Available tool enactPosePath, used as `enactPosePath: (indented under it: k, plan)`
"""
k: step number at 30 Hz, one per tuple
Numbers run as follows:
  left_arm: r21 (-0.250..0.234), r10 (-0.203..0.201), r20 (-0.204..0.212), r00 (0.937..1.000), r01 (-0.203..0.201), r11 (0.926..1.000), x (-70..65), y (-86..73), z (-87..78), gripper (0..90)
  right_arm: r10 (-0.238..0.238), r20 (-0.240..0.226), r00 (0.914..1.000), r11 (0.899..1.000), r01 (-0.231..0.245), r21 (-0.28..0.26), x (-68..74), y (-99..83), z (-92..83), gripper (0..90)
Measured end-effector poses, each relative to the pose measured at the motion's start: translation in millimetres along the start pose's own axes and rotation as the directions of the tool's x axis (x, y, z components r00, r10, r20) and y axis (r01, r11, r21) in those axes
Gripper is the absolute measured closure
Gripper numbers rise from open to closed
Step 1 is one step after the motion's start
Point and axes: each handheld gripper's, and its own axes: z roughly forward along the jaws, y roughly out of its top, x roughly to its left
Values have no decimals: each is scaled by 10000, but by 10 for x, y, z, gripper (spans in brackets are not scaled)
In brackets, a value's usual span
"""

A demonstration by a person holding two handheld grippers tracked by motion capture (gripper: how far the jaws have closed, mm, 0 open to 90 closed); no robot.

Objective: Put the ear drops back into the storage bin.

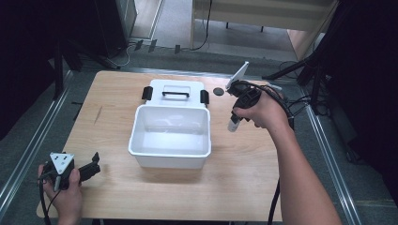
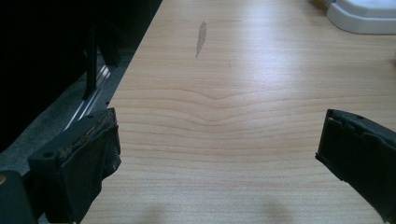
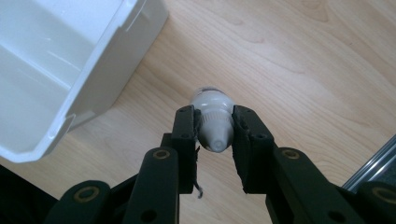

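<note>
While the left gripper is resting with jaws spread at the wooden table's near corner, the right gripper is clenching a small white plastic bottle, hanging upright just right of the open white plastic bin.

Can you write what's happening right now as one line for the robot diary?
right gripper: shut on bottle, beside bin | left gripper: open, over table | lid: behind bin
</note>
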Motion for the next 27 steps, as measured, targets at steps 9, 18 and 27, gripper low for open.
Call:
enactPosePath:
  k: [9, 18, 27]
  plan:
    - [12, 10, 8, 10000, -10, 10000, -1, 0, 0, 0, -74, 218, 9997, 9997, 79, -231, 58, 179, -191, 720]
    - [26, 107, 31, 9999, -107, 9999, -2, 0, -3, 0, -438, 291, 9986, 9981, 450, -421, 212, 322, -330, 720]
    - [38, 110, 48, 9999, -110, 9999, -4, 0, -1, 0, -870, 261, 9959, 9936, 886, -703, 433, 518, -447, 720]
